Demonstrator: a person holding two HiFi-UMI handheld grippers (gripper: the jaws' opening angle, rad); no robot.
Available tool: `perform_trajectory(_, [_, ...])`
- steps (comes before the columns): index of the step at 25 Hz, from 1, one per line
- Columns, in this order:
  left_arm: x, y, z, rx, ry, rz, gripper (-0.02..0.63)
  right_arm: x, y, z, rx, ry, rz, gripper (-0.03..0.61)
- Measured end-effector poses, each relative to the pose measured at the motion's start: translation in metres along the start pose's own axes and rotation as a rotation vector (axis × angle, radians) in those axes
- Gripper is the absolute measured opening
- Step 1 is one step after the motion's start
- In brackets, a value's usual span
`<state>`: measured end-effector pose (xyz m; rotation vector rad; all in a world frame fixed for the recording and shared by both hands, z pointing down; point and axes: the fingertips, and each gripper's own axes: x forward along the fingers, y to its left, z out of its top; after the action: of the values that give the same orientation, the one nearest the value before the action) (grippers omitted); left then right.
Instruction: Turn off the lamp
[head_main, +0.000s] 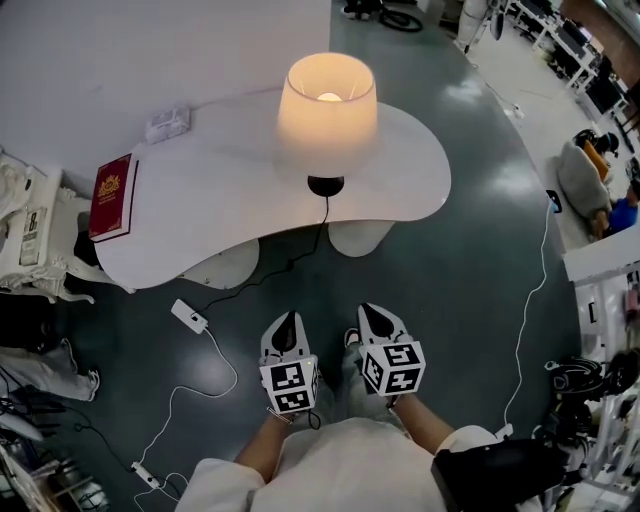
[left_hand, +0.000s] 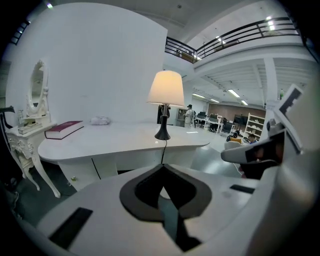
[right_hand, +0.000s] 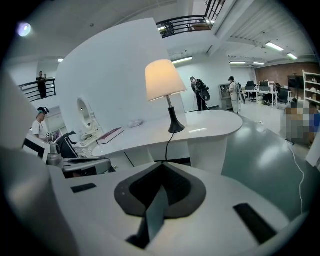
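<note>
The lamp (head_main: 327, 100) stands lit on the white curved table (head_main: 420, 180), its cream shade glowing over a small black base (head_main: 325, 185). A black cord (head_main: 300, 255) runs from the base over the table's front edge down to a white box (head_main: 189, 316) on the floor. My left gripper (head_main: 287, 322) and right gripper (head_main: 372, 314) hang side by side close to my body, well short of the table, both shut and empty. The lamp (left_hand: 166, 89) shows ahead in the left gripper view, and the lamp (right_hand: 164, 80) likewise in the right gripper view.
A red book (head_main: 112, 196) and a small white bundle (head_main: 167, 123) lie on the table's left part. An ornate white vanity with a mirror (left_hand: 36, 95) stands left of the table. White cables (head_main: 525, 320) trail over the dark floor. People (head_main: 600, 180) sit at the far right.
</note>
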<state>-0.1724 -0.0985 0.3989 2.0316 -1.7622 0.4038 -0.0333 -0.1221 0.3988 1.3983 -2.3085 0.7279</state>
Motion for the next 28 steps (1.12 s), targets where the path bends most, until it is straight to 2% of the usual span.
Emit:
perform_trajectory(6, [0.018,0.002,-0.026,0.001,0.032,0.0,-0.003,0.022,-0.017,-0.016,-0.015,-0.004,-0.029,-0.002])
perform_trajectory(12, [0.049,0.0,-0.073,0.057,0.061,-0.02,-0.003,0.048,-0.042,-0.053,0.009,-0.018,-0.074,-0.002])
perform_trajectory(19, [0.085,0.002,-0.143,0.058,0.133,-0.033,-0.003,0.083,-0.066,-0.122,0.081,-0.008,-0.105,-0.002])
perform_trajectory(28, [0.144,0.015,-0.235,0.026,0.156,-0.021,-0.003,0.137,-0.097,-0.221,0.148,0.011,-0.124,-0.002])
